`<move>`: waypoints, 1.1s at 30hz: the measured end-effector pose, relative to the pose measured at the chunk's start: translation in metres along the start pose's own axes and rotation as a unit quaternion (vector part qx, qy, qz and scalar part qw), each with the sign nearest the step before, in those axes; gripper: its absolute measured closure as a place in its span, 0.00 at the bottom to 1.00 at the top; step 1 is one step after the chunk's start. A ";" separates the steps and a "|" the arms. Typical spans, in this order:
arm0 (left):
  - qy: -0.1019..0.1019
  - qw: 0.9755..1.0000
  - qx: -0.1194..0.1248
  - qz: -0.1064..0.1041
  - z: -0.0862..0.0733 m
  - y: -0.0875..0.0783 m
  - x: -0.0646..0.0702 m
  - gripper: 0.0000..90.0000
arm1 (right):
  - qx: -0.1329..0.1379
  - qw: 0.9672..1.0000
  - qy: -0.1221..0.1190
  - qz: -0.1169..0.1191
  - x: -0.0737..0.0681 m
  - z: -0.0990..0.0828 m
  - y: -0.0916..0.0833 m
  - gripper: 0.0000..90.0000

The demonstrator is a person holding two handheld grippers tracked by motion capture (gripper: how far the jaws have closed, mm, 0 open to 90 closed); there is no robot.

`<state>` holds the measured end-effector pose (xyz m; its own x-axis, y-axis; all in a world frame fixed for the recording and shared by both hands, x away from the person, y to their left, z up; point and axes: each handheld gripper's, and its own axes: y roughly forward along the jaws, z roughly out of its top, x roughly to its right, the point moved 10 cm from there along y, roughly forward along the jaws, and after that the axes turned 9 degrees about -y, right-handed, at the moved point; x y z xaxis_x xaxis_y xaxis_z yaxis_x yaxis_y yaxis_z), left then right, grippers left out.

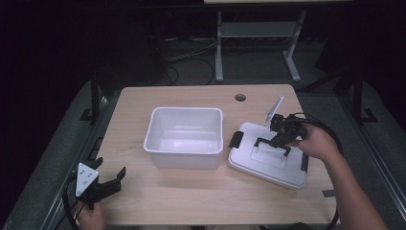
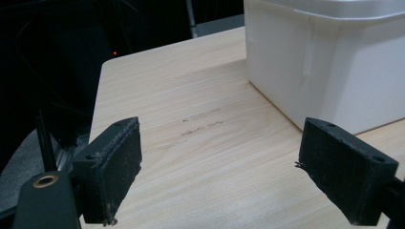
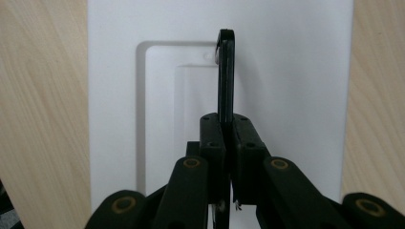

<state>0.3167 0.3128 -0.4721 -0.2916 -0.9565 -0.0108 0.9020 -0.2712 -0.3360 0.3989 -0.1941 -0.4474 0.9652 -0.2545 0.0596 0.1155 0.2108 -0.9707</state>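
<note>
A white open bin [image 1: 184,136] stands in the middle of the wooden table, empty inside. To its right lies a white lid [image 1: 268,167] with a black handle [image 1: 273,143] swung up. My right gripper [image 1: 281,138] is shut on that handle; in the right gripper view the jaws [image 3: 226,129] pinch the thin black handle [image 3: 226,71] edge-on above the lid [image 3: 286,71]. My left gripper [image 1: 110,168] is open near the table's front left corner, with nothing between its fingers. In the left gripper view the gripper [image 2: 219,167] points along the bare tabletop toward the bin's wall [image 2: 334,62].
Black latches sit at the lid's two ends [image 1: 235,139] [image 1: 304,162]. A round cable hole [image 1: 240,97] is at the table's back edge. Beyond the table stand the legs of another desk [image 1: 219,52], with cables on the dark floor.
</note>
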 end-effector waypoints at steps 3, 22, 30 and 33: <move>0.000 1.000 0.000 0.000 0.000 0.000 0.000 0.16 | 0.003 1.000 -0.002 -0.005 0.000 0.000 -0.008 0.94; 0.002 1.000 -0.002 -0.001 0.000 0.000 0.000 0.16 | 0.014 0.999 -0.014 -0.029 -0.002 0.004 -0.059 0.94; 0.001 1.000 -0.002 0.000 -0.001 0.000 0.000 0.15 | 0.017 0.999 -0.020 -0.037 -0.002 0.008 -0.079 0.94; 0.002 1.000 -0.002 0.000 -0.001 0.001 0.001 0.16 | 0.018 0.999 -0.025 -0.040 -0.001 0.012 -0.086 0.94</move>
<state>0.3171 0.3121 -0.4728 -0.2933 -0.9559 -0.0150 0.9006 -0.2710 -0.3398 0.3902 -0.2009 -0.3612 0.9627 -0.2255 0.1497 0.2010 0.2254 -0.9533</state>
